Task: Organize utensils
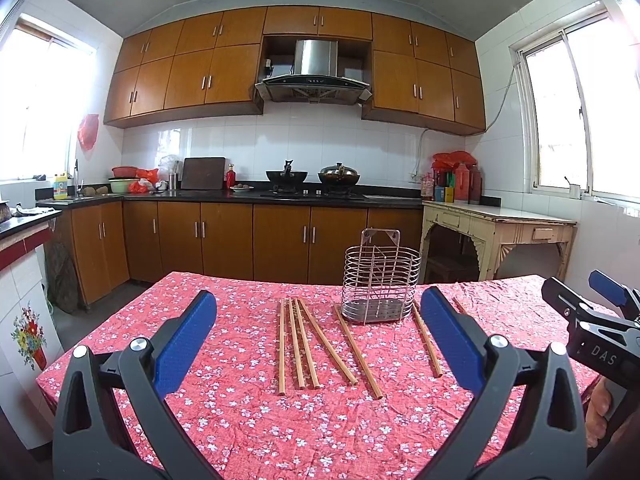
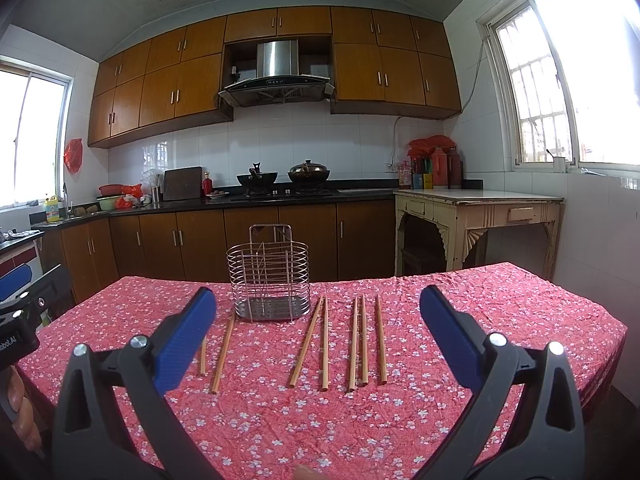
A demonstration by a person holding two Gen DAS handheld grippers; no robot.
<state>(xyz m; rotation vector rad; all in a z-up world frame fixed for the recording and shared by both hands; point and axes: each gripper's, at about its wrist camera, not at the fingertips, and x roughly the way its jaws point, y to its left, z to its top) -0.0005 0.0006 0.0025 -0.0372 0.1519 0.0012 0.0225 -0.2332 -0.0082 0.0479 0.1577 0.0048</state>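
Note:
Several wooden chopsticks (image 1: pixel 305 344) lie loose on the red flowered tablecloth (image 1: pixel 260 420), fanned out on both sides of a wire utensil holder (image 1: pixel 379 285) that stands upright and empty. In the right wrist view the same holder (image 2: pixel 273 282) stands left of centre with chopsticks (image 2: pixel 362 342) to its right and two more chopsticks (image 2: pixel 223 354) to its left. My left gripper (image 1: pixel 318 308) hangs open above the near chopsticks, holding nothing. My right gripper (image 2: pixel 318 308) is open too and empty; it also shows at the right edge as the right gripper (image 1: pixel 600 296).
The table (image 2: pixel 520 320) stands in a kitchen with brown cabinets (image 1: pixel 224 240), a stove with two woks (image 1: pixel 312 178) and a cream side table (image 1: pixel 496 232) beyond its far right corner. A hand (image 2: pixel 20 408) holds the left gripper's handle at the left edge.

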